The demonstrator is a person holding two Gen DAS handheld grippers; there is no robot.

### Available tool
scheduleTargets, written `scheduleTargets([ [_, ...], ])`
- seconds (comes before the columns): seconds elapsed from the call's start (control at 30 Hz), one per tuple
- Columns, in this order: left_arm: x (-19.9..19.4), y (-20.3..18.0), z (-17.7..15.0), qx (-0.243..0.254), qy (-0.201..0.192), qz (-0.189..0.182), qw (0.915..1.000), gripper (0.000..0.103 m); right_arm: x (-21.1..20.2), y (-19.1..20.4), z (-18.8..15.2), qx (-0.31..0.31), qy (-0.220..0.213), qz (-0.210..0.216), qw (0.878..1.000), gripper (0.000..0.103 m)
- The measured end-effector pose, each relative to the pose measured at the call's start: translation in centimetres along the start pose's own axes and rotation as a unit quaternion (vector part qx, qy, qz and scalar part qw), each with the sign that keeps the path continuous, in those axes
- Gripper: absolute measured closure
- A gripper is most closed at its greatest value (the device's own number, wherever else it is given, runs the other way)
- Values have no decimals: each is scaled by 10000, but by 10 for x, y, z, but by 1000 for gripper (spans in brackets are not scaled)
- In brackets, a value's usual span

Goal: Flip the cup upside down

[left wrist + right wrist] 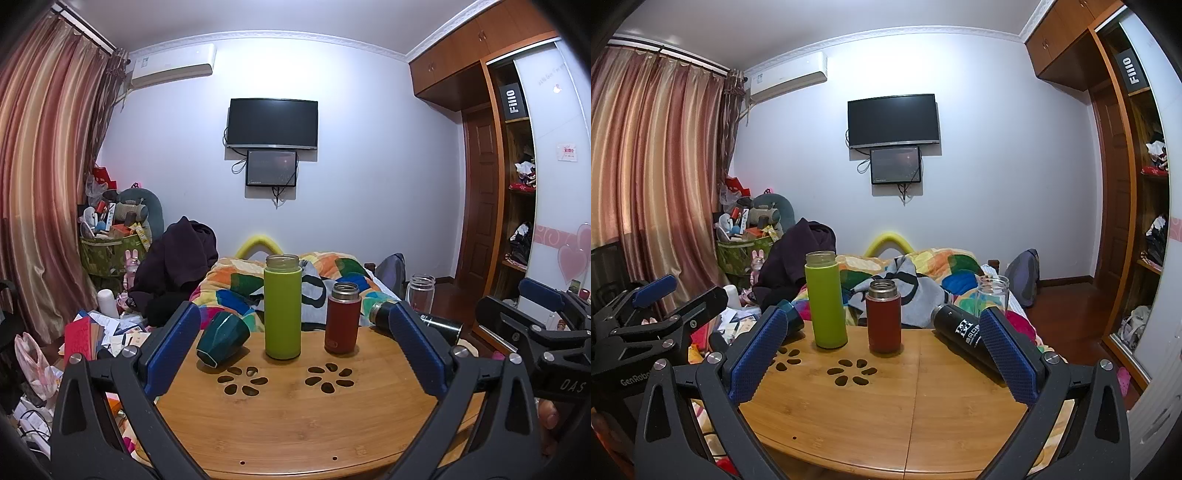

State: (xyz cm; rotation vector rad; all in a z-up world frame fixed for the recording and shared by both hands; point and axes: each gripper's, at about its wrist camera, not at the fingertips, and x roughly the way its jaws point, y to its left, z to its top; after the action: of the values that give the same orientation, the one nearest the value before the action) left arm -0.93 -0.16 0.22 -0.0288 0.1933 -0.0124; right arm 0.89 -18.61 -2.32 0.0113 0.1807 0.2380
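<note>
Hovering at the near edge of the round bamboo table (295, 424), the left gripper (295, 347) and right gripper (882, 354) gape wide and empty — likely lining up a grasp — while the dark green faceted cup (222, 339) lies tipped at the far-left edge.

Green flask (282, 306), red flask (342, 318), black flask (964, 332) on wooden table (295, 417)

The right tongs' finger (759, 354) hides most of the green cup (792, 317).

table (295, 424) bearing 5 cups (282, 306).
</note>
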Motion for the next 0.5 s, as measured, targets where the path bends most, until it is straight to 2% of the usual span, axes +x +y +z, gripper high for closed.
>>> scheduleTargets([
  [0.5,-4,-3,0,29,-68,22,10000,0,-3,2,1,-25,-40,-2,10000,0],
])
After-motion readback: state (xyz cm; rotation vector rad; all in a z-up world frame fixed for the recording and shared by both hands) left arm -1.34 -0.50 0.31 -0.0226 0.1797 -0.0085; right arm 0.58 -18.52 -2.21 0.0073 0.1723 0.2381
